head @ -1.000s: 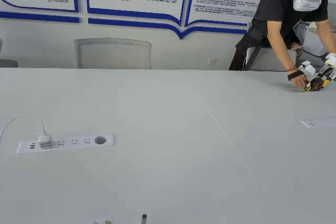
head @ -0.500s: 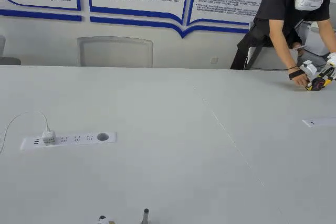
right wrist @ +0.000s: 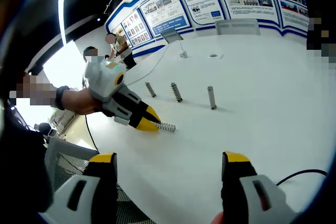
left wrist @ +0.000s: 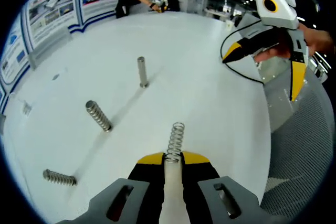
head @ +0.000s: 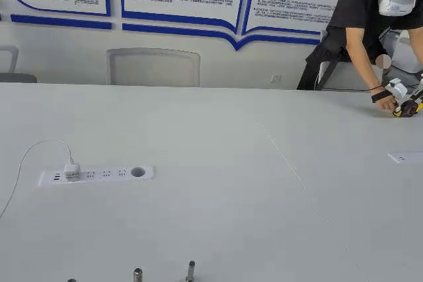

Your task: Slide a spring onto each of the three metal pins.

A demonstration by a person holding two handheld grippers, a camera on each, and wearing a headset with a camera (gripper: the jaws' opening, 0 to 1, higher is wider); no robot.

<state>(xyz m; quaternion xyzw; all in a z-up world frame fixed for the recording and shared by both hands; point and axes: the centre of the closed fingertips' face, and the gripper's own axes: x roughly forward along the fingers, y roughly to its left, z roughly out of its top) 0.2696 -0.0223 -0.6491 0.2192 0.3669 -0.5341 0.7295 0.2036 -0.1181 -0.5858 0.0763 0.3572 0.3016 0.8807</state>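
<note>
Here, spring [left wrist: 176, 139] in left claw [left wrist: 173, 159] near table [left wrist: 210, 87] edge, open room ahead.

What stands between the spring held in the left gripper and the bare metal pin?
Nothing visible: bare table lies between the spring in the left gripper and the bare pin. The spring-covered pin stands aside.

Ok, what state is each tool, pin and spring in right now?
left tool: shut on the held spring.
held spring: gripped at one end, on no pin.
right tool: open, empty.
bare pin: upright, no spring.
middle pin: spring on it.
end pin: spring on it.
power strip: one charger plugged in.
</note>
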